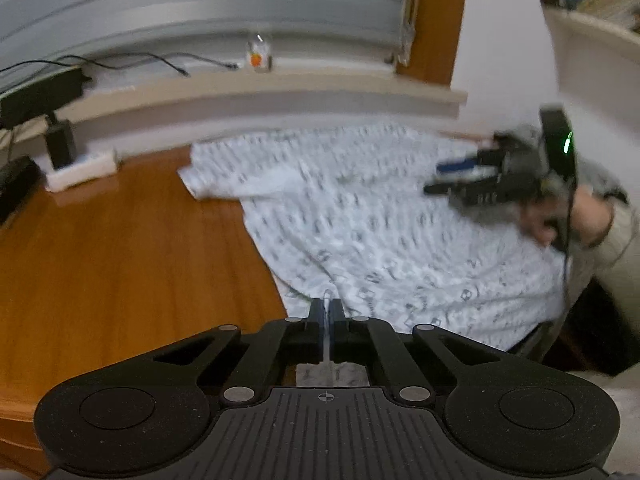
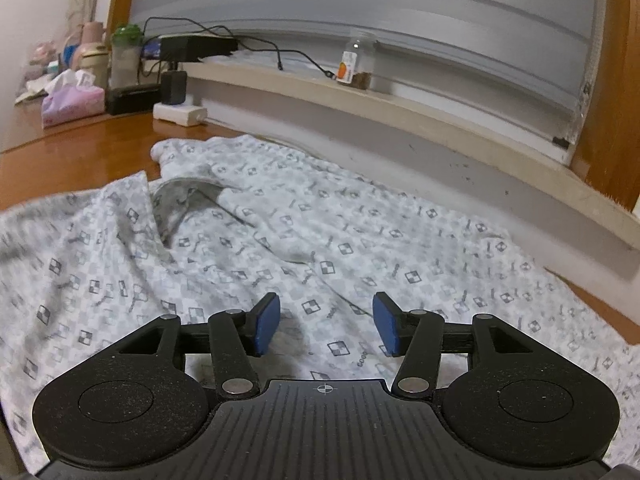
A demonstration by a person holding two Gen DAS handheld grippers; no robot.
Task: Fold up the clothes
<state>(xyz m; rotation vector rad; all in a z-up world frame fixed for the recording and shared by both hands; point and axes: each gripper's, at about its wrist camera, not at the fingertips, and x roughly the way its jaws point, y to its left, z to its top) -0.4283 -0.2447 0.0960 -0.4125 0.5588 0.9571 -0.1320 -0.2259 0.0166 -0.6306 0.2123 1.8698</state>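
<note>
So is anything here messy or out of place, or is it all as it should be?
Only the patterned shirt looks untidy: it lies rumpled on the wooden table, one flap turned back near the collar. The left gripper pinches its edge; the right gripper hovers open above it. Nothing looks spilled or broken.

A: Left wrist cam sits right behind the left tongs (image 1: 326,312), looking forward and down, close over the near edge of the shirt (image 1: 380,216) on the table (image 1: 120,248).

B: Right wrist cam, same mount behind the right tongs (image 2: 326,324), low over the cloth, facing the window ledge (image 2: 400,100).

A: Overlap?

B: Both catch the shirt, ledge, small bottle (image 1: 260,54), white power strip (image 1: 84,170). Left view also sees the right tongs at its right side.
</note>
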